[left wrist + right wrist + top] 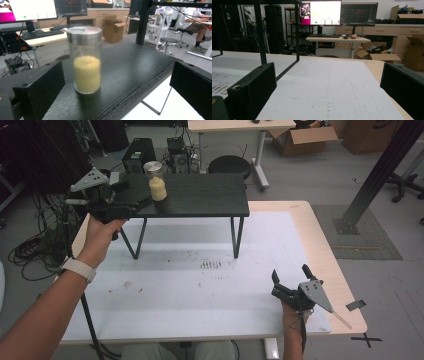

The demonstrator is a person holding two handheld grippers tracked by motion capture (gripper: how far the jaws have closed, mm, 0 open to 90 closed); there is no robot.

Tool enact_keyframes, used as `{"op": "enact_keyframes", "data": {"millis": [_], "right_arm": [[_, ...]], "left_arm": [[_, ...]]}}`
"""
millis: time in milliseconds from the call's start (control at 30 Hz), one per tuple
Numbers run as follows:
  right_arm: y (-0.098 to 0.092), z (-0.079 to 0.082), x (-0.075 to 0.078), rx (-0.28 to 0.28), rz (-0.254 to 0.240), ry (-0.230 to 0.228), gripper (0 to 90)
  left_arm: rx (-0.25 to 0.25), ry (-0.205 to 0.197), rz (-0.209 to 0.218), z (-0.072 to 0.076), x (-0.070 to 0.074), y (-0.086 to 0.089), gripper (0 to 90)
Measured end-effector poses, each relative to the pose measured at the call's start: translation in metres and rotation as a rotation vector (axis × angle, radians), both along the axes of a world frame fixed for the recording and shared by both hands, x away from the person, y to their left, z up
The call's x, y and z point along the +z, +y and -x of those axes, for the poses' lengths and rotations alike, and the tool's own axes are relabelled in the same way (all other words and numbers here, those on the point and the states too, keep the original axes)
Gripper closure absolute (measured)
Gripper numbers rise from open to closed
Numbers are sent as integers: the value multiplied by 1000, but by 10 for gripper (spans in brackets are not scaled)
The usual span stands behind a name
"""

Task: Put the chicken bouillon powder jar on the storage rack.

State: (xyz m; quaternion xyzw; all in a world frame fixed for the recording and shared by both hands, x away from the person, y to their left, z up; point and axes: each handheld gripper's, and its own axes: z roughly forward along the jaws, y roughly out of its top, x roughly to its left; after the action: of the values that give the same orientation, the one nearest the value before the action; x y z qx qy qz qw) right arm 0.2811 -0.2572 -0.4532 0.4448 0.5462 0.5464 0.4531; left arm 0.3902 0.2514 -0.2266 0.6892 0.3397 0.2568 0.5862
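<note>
A glass jar with a metal lid, about half full of yellow grains, stands upright near the left end of a small black raised table. My left gripper is held level at that table's left edge with its jaws wide apart. In the left gripper view the jar stands a short way ahead of the gripper, between the lines of the two jaws and touching neither. My right gripper rests low over the white mat at the front right, open and with nothing in it.
The black table stands on thin legs over a white mat that covers the wooden desk. Dark smudges mark the mat's middle. Beyond the desk are a round stool, a computer tower and cardboard boxes.
</note>
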Motion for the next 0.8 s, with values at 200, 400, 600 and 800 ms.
{"op": "enact_keyframes", "data": {"millis": [200,400,600,800], "right_arm": [[0,0,0,0,-1,-2,3],[0,0,0,0,-2,-3,2],[0,0,0,0,-1,-3,0],[0,1,0,2,-1,-6,0]], "left_arm": [[-10,-11,-12,12,-3,3,3],[-27,-22,-28,27,-10,2,3],[-39,-30,-36,39,-18,2,3],[-44,-32,-30,52,-30,6,4]]}}
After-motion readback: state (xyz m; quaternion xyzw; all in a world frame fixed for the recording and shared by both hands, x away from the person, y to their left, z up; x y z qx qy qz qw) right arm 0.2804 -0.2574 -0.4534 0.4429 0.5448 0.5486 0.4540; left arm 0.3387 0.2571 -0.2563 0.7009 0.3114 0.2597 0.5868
